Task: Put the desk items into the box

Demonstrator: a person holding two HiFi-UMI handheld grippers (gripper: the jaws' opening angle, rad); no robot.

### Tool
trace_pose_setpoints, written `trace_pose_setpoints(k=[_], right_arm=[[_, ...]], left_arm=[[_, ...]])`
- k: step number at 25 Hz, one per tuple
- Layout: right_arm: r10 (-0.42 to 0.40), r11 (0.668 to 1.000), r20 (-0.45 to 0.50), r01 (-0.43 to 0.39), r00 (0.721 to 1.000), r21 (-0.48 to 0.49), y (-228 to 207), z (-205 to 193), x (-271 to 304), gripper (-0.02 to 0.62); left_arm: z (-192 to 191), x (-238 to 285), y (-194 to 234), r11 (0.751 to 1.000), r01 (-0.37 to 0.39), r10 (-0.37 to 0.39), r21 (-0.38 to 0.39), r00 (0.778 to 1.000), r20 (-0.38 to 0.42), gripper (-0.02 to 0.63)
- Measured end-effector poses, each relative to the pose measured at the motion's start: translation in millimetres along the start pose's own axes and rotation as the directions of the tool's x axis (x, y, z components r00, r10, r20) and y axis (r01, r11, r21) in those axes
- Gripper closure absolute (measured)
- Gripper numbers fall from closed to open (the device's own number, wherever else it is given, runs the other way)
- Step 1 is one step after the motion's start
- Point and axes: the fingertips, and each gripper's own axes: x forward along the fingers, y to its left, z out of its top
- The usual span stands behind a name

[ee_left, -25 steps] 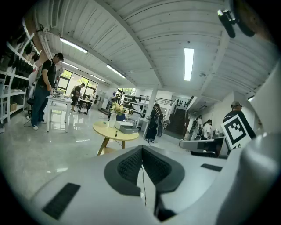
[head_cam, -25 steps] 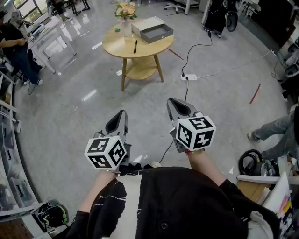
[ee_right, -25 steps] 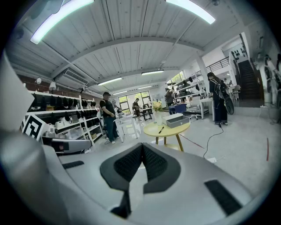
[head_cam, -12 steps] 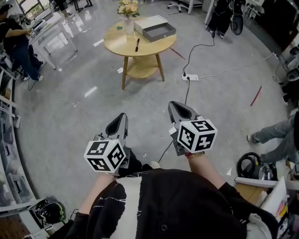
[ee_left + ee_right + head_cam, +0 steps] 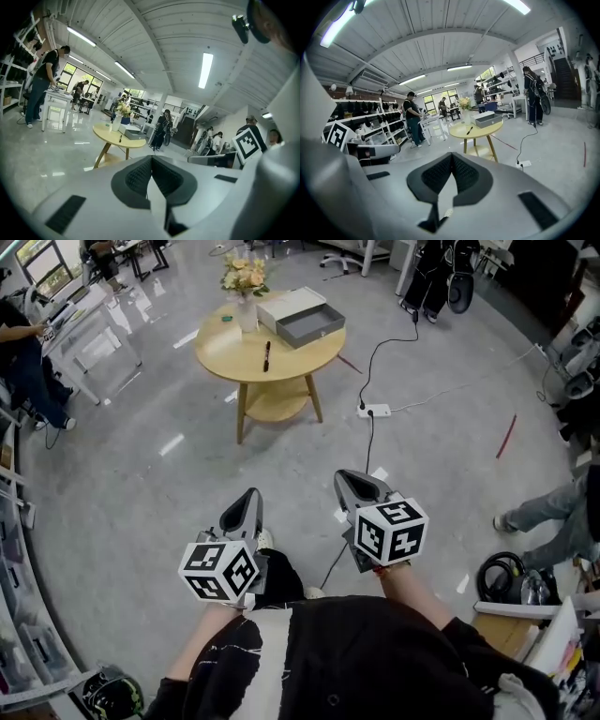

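well, my left claw (image 5: 247, 498) and right claw (image 5: 350, 480) are both clenched on nothing. the pen (image 5: 266, 355) lies on the table (image 5: 225, 352), well ahead of me, near the open box (image 5: 310, 326). i'd say the step is to walk up close, then open one claw and take the pen across its middle.

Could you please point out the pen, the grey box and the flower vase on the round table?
pen (image 5: 266, 355), head view, middle of its barrel.
grey box (image 5: 311, 322), head view, bare inside floor.
flower vase (image 5: 247, 317), head view, its white body.
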Motion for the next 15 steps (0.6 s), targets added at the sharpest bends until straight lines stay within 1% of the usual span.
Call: trace_pose_setpoints(k=[3, 7, 11, 15], right_arm=[[-0.012, 1.0, -0.02, 0.012, 1.0, 0.006, -6, 8, 24, 0.591], [-0.034, 0.999, -0.022, 0.034, 0.999, 0.019, -11, 29, 61, 0.591], [-0.054, 0.998, -0.01, 0.055, 0.998, 0.037, -12, 59, 99, 0.591], [-0.07, 0.996, 0.02, 0.069, 0.997, 0.051, -7, 87, 131, 0.591]], left_arm=[[7, 25, 14, 1.0, 0.023, -0.023, 0.001, 0.999, -0.023, 0.597], [25, 58, 40, 0.999, 0.044, -0.043, 0.0, 0.997, -0.062, 0.597], [61, 87, 67, 0.998, 0.066, -0.064, 0.017, 0.996, -0.068, 0.597], [98, 108, 93, 0.995, 0.085, -0.083, 0.042, 0.995, -0.053, 0.597]])
